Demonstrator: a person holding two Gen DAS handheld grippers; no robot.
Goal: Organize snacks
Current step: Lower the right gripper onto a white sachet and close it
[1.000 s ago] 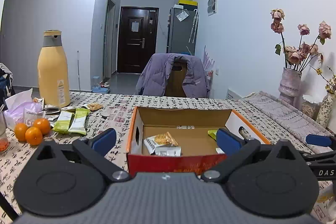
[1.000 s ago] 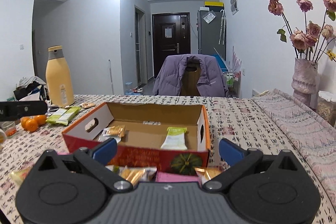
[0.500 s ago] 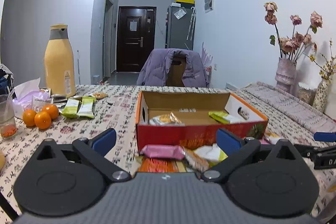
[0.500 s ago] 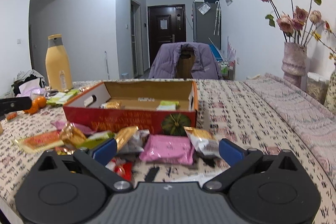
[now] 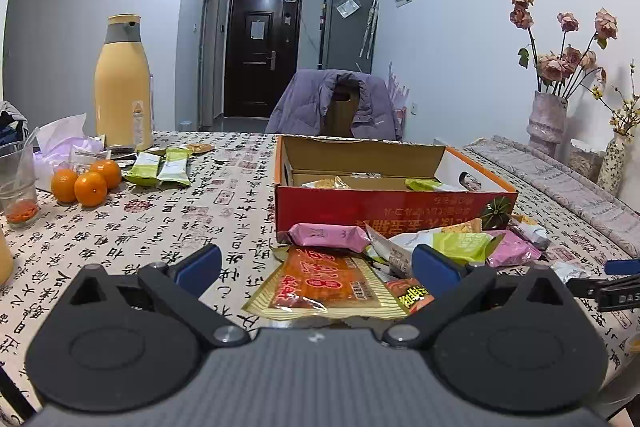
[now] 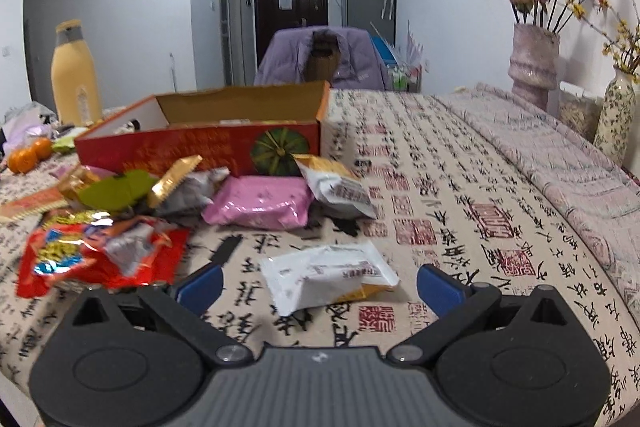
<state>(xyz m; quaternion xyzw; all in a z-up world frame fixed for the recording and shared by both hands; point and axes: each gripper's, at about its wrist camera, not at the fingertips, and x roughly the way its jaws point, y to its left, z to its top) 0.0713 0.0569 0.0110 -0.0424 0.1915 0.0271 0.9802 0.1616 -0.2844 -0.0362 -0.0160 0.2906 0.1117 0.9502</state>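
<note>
The bench [image 6: 460,187], under its calligraphy-print cloth, carries a red cardboard box [image 5: 384,203] with a few packets already inside, and a loose heap of snack packets [image 6: 168,195] lies against the box's near wall. The heap is the main risk: the wrappers overlap and look slick, so a pinch on one could drag a neighbour or slide off crinkled foil. The white packet [image 6: 326,273] lies flat on the cloth, so fingers coming in low may snag the fabric instead. The left hand-held gripper [image 5: 316,271] sits low and level, jaws spread wide, straddling the orange flat packet [image 5: 332,285]. The right hand-held gripper [image 6: 318,285] is likewise low, jaws wide apart, with the white packet between them, not yet pinched.
</note>
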